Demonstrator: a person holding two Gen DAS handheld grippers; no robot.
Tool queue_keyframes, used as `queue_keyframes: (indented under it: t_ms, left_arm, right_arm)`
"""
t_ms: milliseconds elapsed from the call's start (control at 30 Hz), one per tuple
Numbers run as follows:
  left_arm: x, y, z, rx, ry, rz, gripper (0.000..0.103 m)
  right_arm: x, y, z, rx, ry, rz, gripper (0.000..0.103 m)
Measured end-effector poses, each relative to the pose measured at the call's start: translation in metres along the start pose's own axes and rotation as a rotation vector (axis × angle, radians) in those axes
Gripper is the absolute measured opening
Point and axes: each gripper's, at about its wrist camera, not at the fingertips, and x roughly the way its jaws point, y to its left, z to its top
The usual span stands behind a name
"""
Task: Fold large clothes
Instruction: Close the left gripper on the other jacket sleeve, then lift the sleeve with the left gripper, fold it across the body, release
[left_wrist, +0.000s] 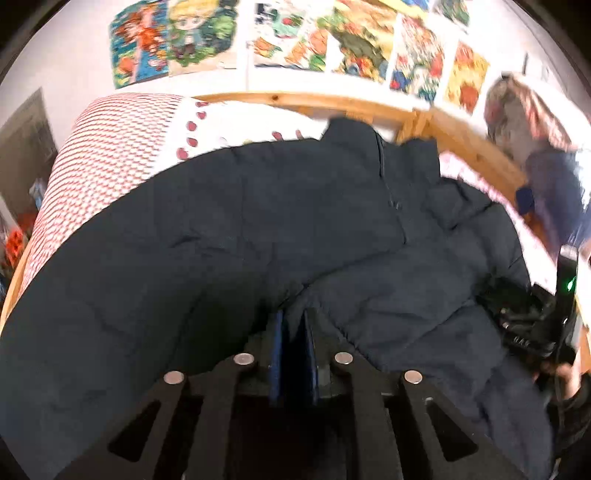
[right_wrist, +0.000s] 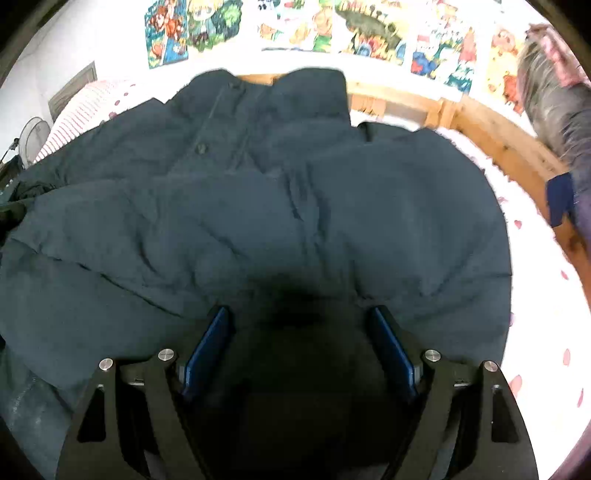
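A large dark navy padded jacket (left_wrist: 258, 229) lies spread across a bed, with its collar toward the wooden headboard. It fills most of the right wrist view as well, jacket (right_wrist: 258, 206), collar up at the far edge. My left gripper (left_wrist: 293, 332) is shut, its blue pads pinching a fold of the jacket's fabric near the front. My right gripper (right_wrist: 301, 325) is open, its blue pads wide apart, hovering over or resting on the jacket's lower part. The other gripper (left_wrist: 546, 325) shows at the right edge of the left wrist view.
The bed has a white sheet with red hearts (right_wrist: 535, 302) and a red-and-white patterned pillow (left_wrist: 110, 155). A wooden bed frame (left_wrist: 332, 103) runs behind. Colourful posters (left_wrist: 332, 40) cover the wall. Clothes hang at the right (right_wrist: 557, 110). A fan (right_wrist: 33, 140) stands left.
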Motion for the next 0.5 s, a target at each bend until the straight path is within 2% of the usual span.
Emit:
queue_keyframes:
  t_ms: [67, 100, 133, 167, 200, 300, 333, 400, 500]
  left_arm:
    - [-0.017, 0.008, -0.003, -0.034, -0.019, -0.011, 0.032]
    - [-0.027, 0.014, -0.006, -0.055, -0.030, -0.024, 0.044]
    - [-0.038, 0.019, -0.012, -0.083, -0.042, -0.025, 0.053]
    - [-0.049, 0.024, -0.019, -0.110, -0.056, -0.024, 0.067]
    - [-0.063, 0.030, -0.029, -0.149, -0.080, -0.026, 0.074]
    - [-0.098, 0.047, -0.061, -0.258, -0.111, -0.034, 0.079]
    - [-0.108, 0.053, -0.076, -0.309, -0.108, -0.027, 0.080]
    - [-0.120, 0.067, -0.105, -0.421, -0.089, -0.034, 0.084]
    - [-0.132, 0.089, -0.142, -0.571, -0.075, -0.043, 0.084]
  right_arm:
    - [-0.017, 0.007, -0.001, 0.000, -0.027, 0.006, 0.075]
    - [-0.029, 0.013, -0.002, -0.005, -0.042, 0.019, 0.075]
    - [-0.035, 0.017, -0.002, -0.010, -0.050, 0.029, 0.075]
    - [-0.045, 0.025, -0.003, -0.020, -0.064, 0.047, 0.076]
    - [-0.055, 0.035, -0.002, -0.036, -0.078, 0.066, 0.078]
    - [-0.074, 0.065, 0.000, -0.091, -0.112, 0.109, 0.080]
    - [-0.076, 0.071, 0.012, -0.106, -0.116, 0.124, 0.080]
    - [-0.084, 0.086, 0.016, -0.145, -0.121, 0.163, 0.080]
    - [-0.090, 0.117, 0.023, -0.208, -0.132, 0.195, 0.080]
